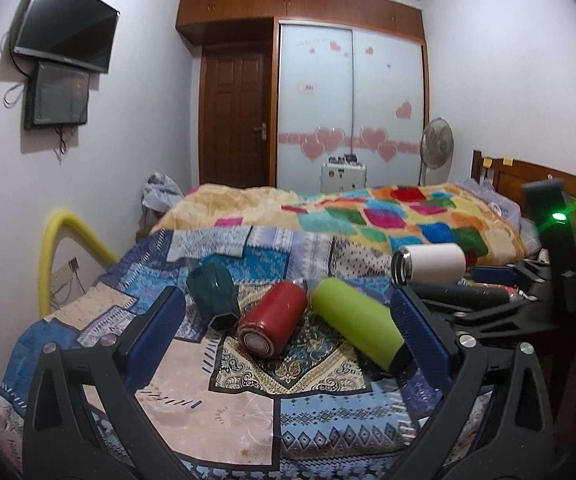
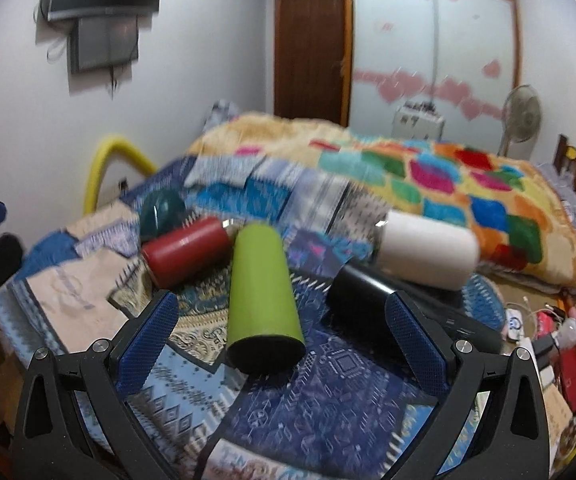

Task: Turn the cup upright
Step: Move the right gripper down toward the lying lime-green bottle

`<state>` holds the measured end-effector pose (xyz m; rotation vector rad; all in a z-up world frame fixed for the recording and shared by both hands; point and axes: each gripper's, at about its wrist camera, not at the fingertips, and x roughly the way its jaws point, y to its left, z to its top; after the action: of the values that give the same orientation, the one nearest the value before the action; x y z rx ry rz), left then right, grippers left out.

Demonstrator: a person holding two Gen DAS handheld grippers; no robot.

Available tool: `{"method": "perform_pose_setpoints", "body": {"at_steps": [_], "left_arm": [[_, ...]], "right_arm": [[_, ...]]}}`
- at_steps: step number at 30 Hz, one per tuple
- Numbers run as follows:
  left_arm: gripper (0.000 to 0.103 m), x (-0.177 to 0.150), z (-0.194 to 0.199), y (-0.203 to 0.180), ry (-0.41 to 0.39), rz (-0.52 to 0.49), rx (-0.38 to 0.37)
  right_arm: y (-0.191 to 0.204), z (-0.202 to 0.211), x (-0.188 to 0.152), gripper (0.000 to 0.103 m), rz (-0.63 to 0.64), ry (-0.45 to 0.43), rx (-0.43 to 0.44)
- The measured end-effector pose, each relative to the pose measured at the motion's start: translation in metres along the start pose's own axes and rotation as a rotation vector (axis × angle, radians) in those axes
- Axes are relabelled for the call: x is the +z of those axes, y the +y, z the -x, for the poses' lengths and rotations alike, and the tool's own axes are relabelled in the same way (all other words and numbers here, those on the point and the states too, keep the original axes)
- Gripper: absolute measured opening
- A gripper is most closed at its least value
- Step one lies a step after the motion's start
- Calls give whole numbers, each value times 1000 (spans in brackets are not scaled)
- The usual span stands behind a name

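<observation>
Left gripper (image 1: pixel 288 312) fills the foreground of the left wrist view: black linkage arms, blue textured pads spread wide, nothing between them but air above the cups. Right gripper (image 2: pixel 281 314) likewise wide open in its own view, nothing held; its body also shows at the right edge of the left view with a green light lit. Five cups lie on their sides on a patchwork bedspread (image 1: pixel 175 384). Green cup (image 2: pixel 261 284): lime body, dark end facing the right camera, lying between the right gripper's pads in that view but not touched by either pad; in the left view its lower end sits just beside the left gripper's right pad, contact cannot be told. Red cup (image 1: pixel 273 316): on its side, metallic end toward the left camera, touching or just beside the green cup at their far ends. Dark teal faceted cup (image 1: pixel 211 294): tipped over, left of the red one. White cup (image 1: pixel 430 264): on its side, threaded opening pointing left, farther back on the right. Black cup (image 2: pixel 364 290): lying just below the white one, near the right gripper's right pad. Right view is motion-blurred. Behind: colourful quilt (image 1: pixel 388 216), wall TV (image 1: pixel 65 22), yellow tube (image 1: pixel 53 240)
</observation>
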<state>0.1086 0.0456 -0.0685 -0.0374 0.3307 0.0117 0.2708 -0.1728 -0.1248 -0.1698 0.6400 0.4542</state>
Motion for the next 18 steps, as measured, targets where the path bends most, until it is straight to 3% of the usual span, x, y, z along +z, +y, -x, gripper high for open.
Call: {"method": "perform_pose_setpoints", "body": {"at_steps": [10, 13, 18], "left_arm": [[103, -18, -33, 8, 52, -6, -27], [103, -22, -35, 12, 57, 3, -25], [103, -27, -39, 19, 69, 14, -27]], "right_arm": [[9, -75, 22, 93, 76, 242, 94], [9, -93, 24, 80, 83, 323, 118], [13, -114, 22, 80, 80, 411, 148]]}}
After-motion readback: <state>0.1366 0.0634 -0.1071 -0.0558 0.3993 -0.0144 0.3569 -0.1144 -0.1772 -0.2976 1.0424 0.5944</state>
